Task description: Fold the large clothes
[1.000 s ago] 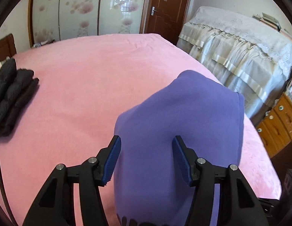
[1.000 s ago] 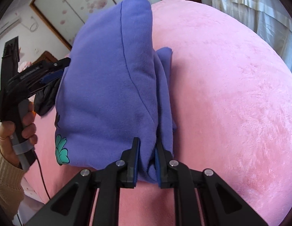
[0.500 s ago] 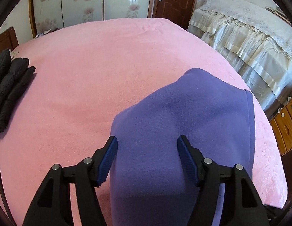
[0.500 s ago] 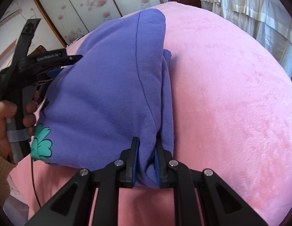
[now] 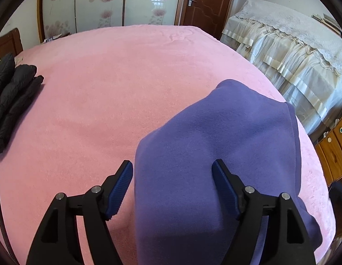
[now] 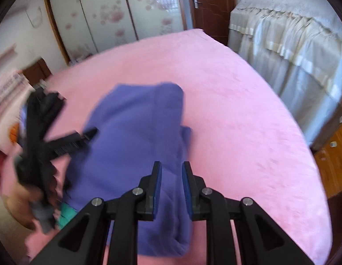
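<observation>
A purple sweatshirt (image 5: 226,154) lies folded on the pink bed (image 5: 104,77). My left gripper (image 5: 172,172) hovers low over the sweatshirt's near left part. Its jaws are opening wide, the left pad just off the cloth's edge, and neither pad presses on it. In the blurred right wrist view the sweatshirt (image 6: 131,137) rests flat, with a teal print (image 6: 67,212) at its near left corner. My right gripper (image 6: 171,172) is above the sweatshirt's near right edge with its jaws opening and nothing pinched. A hand holds the left gripper (image 6: 82,135) at the sweatshirt's left side.
A folded black padded jacket (image 5: 12,95) lies at the bed's left edge. Furniture under a cream lace cover (image 5: 292,50) stands to the right, with wooden drawers (image 5: 334,150) beside it. A brown door (image 5: 206,0) and sliding floral wardrobe doors (image 5: 104,2) are beyond the bed.
The left jaws spread wider while the left gripper sank toward the sweatshirt. The right gripper let go of the sweatshirt's edge and rose away from it; the sweatshirt now lies flat.
</observation>
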`<control>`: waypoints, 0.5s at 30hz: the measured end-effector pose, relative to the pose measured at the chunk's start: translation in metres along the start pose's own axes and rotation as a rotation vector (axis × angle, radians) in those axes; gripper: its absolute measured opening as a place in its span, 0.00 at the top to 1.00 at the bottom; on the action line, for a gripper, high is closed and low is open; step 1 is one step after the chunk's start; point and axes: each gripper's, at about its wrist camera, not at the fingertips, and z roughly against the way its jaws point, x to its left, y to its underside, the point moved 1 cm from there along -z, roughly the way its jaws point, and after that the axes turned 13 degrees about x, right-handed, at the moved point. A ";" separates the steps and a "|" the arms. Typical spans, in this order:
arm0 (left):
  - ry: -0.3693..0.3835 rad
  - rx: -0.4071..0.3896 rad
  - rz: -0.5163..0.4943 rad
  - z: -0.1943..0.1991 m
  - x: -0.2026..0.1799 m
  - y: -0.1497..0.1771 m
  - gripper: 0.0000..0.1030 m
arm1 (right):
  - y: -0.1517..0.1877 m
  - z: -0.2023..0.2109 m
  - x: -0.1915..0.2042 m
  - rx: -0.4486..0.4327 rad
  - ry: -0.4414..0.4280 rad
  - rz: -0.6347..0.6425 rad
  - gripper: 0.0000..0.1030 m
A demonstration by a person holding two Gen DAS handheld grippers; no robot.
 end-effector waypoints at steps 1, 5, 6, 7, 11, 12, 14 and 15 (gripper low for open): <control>-0.001 0.000 0.003 0.000 0.000 0.000 0.26 | -0.007 -0.002 0.006 -0.024 0.001 0.016 0.82; 0.013 0.003 0.018 -0.002 0.003 0.001 0.25 | -0.038 -0.029 0.018 -0.058 -0.053 -0.028 0.82; 0.011 0.005 0.018 -0.003 0.003 0.001 0.25 | -0.046 -0.036 0.017 -0.069 -0.059 -0.039 0.82; 0.010 0.006 0.017 -0.003 0.003 0.001 0.25 | -0.052 -0.043 0.019 -0.079 -0.057 -0.053 0.82; -0.009 0.011 0.012 -0.004 0.000 0.000 0.24 | -0.069 -0.087 0.025 -0.035 0.024 -0.058 0.82; -0.011 0.018 0.013 -0.006 0.000 0.000 0.24 | -0.070 -0.101 0.022 0.003 0.033 -0.063 0.85; -0.002 0.037 0.021 -0.012 0.002 0.001 0.24 | -0.068 -0.123 0.019 0.067 0.032 -0.069 0.85; 0.009 0.049 0.038 -0.017 0.004 0.001 0.22 | -0.065 -0.130 0.019 0.076 0.037 -0.059 0.86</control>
